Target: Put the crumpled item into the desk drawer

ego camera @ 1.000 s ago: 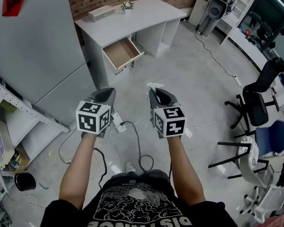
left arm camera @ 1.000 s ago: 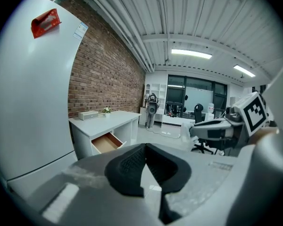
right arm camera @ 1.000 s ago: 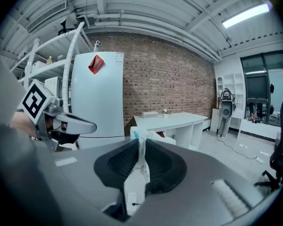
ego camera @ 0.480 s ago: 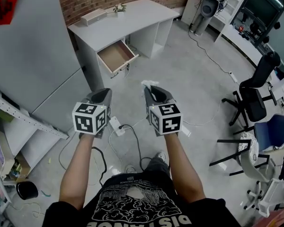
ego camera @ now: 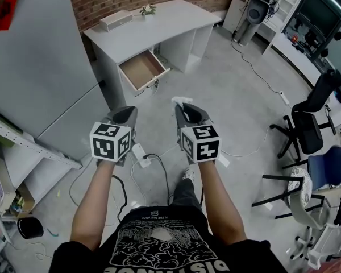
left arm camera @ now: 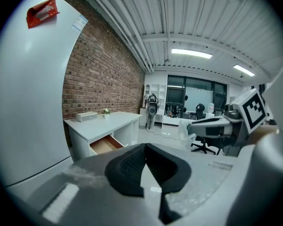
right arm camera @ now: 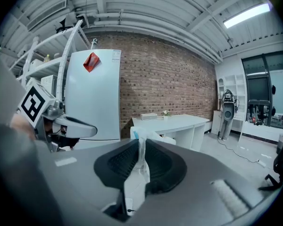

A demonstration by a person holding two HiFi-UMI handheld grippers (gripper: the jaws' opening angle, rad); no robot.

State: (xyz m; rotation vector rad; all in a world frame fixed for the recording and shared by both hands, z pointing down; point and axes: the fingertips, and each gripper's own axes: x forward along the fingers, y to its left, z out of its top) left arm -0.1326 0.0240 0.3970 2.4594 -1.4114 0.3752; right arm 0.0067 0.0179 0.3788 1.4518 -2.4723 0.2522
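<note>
I hold both grippers out side by side above the concrete floor, a few steps short of the white desk. My right gripper is shut on a white crumpled item, which sticks up between the black pads in the right gripper view as a thin wrinkled strip. My left gripper is shut with nothing in it. The desk's drawer stands pulled out, its wooden bottom bare. The left gripper view also catches the right gripper with the item at its tip.
A tall grey cabinet stands left of the desk, with shelving nearer me. A power strip and cables lie on the floor under the grippers. Office chairs crowd the right. A box and a small plant sit on the desk.
The whole view has shifted a little as the person walks, with a foot now forward under the right gripper. Both grippers keep their pose, and the item stays held.
</note>
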